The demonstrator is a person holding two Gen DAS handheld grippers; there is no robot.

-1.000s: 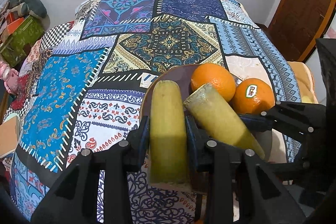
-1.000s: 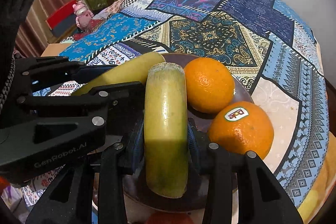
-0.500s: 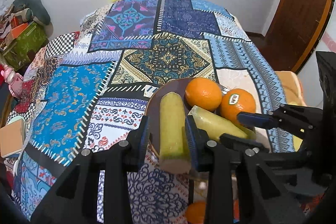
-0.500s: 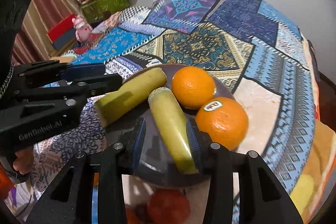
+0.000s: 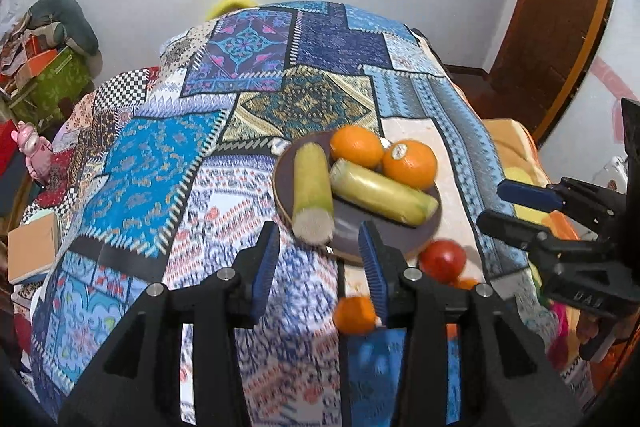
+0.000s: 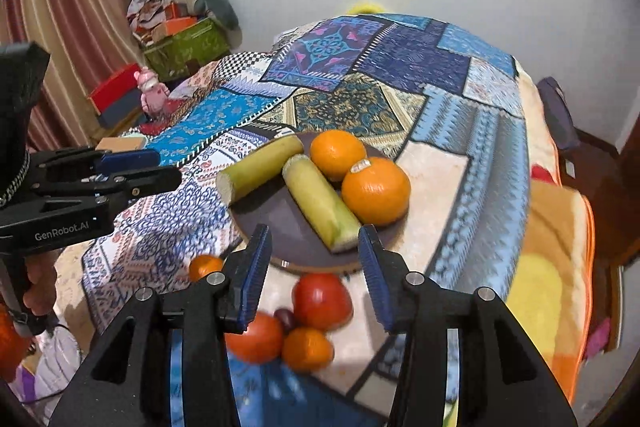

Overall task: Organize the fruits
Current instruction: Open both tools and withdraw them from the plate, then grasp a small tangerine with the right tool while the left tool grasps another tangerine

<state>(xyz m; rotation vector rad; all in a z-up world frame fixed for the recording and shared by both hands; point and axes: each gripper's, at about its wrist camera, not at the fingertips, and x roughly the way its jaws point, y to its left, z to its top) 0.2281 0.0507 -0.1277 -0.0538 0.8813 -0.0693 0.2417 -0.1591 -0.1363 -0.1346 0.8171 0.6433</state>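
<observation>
In your left wrist view, the left gripper [image 5: 320, 255] sits at lower centre with its jaws spread and opening, nothing pinched between them. Just above it, in the middle of the frame, the brown plate [image 5: 384, 243] lies on the patchwork bed cover [image 5: 160, 167]. The plate carries two yellow-green stalk pieces [image 5: 312, 187] and two oranges [image 5: 356, 147]. A red tomato [image 5: 442, 261] lies just below the plate's right rim, and a small orange [image 5: 354, 315] shows beside your right finger. Your right gripper [image 5: 512, 207] enters from the right edge.

In your right wrist view, the right gripper [image 6: 316, 267] at lower centre is also spread and opening, empty. The plate [image 6: 288, 223] is centred just above it, the stalk pieces [image 6: 320, 203] and oranges [image 6: 376, 191] lying on it. Loose fruit clusters low in the frame between your fingers: two tomatoes [image 6: 322, 301], a mandarin [image 6: 308, 349] and a dark small fruit [image 6: 285, 319]. Your left gripper [image 6: 152, 169] reaches in from the left edge.
</observation>
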